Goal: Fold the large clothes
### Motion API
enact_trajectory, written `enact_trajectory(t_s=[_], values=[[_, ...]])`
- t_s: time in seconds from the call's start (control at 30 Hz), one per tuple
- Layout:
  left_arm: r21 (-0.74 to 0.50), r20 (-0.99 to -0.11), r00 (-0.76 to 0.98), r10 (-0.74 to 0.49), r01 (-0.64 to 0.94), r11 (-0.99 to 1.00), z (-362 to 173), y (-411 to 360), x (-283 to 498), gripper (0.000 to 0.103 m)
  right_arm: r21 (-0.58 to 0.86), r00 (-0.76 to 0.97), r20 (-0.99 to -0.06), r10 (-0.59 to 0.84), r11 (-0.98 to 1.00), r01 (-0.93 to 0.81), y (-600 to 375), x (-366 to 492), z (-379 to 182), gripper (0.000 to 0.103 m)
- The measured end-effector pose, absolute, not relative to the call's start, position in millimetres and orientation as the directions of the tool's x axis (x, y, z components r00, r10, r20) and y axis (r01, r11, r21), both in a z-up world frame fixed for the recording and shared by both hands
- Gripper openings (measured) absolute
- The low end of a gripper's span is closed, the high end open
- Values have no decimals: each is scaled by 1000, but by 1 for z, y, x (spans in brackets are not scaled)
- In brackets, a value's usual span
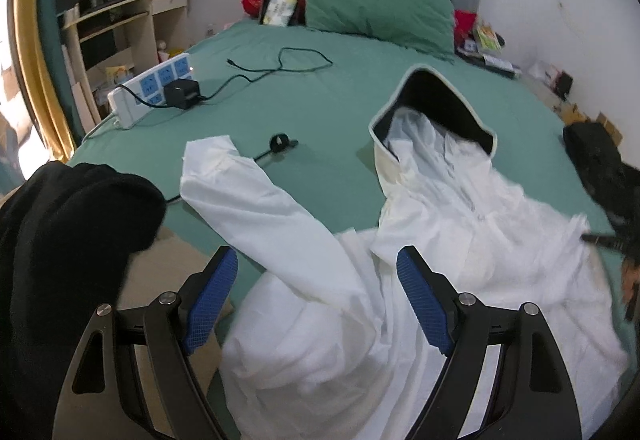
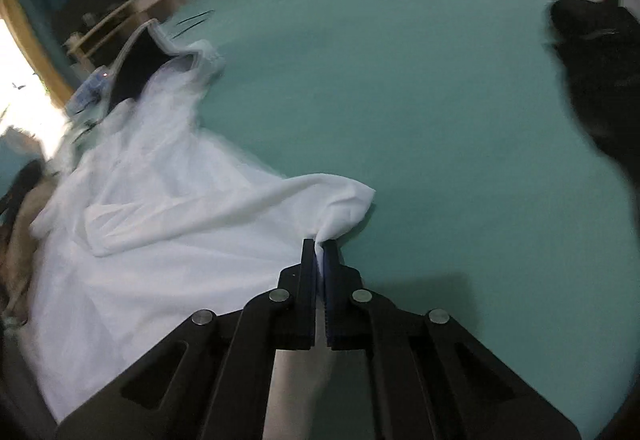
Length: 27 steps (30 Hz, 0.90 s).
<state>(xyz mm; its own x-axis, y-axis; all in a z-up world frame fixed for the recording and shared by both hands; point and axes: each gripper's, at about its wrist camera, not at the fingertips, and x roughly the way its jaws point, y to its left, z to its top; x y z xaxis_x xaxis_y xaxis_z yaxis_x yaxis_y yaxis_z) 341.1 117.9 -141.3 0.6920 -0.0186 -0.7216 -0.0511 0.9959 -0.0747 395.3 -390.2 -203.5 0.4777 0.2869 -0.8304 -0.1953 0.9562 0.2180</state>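
A: Near end first. right gripper is clamped on a bunched corner of the white jacket, cloth pinched between the pads. left gripper is spread wide above the jacket's near part, nothing gripped.

B: Where's the garment?

A: Crumpled on the green bed sheet, at its near edge. Sleeve runs out left of the jacket body, hood at the jacket's far end (dark lining showing).

B: Handling?

A: Likely thin, light, limp; drapes and wrinkles, won't hold shape. I'd pinch hems, cuffs or corners, not mid-panel.

B: Counts?

A: One jacket, one sleeve visible, one hood. Beyond the jacket: one power strip, one black cable, one green pillow, furthest.
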Motion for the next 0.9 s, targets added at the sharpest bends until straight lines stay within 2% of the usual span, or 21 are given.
enact_trajectory(t_s=[0.07,0.1,0.2,0.23,0.3,0.33,0.4,0.57,0.67,0.9], values=[[-71,-730,684,-21,-46,996,-145,116,340,84,194,471,-847,247,968,-159,-405,397,-205,3],[-73,-735,678,-23,-45,996,-146,116,341,84,138,460,-867,193,979,-150,-406,396,-205,3],[-74,-737,676,-20,-51,996,-146,120,341,84,112,438,-883,171,981,-156,-402,393,-203,4],[-75,-736,677,-19,-54,996,-145,122,340,84,87,439,-887,145,985,-150,-399,392,-200,7],[-88,-733,679,-19,-67,994,-140,128,339,84,25,465,-882,79,992,-121,-391,384,-190,21],[-98,-733,680,-22,-74,992,-137,133,338,84,32,480,-873,85,993,-117,-388,379,-184,33],[-105,-729,684,-19,-85,991,-132,141,335,84,33,505,-859,87,993,-116,-382,362,-172,43],[-89,-714,699,30,-133,987,-114,171,328,84,-19,531,-842,93,979,-202,-318,337,-149,43],[-123,-699,715,28,-159,980,-99,195,320,84,-42,551,-826,121,961,-275,-269,335,-139,43],[-201,-691,723,-15,-172,964,-85,239,316,84,6,554,-781,289,890,-456,-111,357,-127,43]])
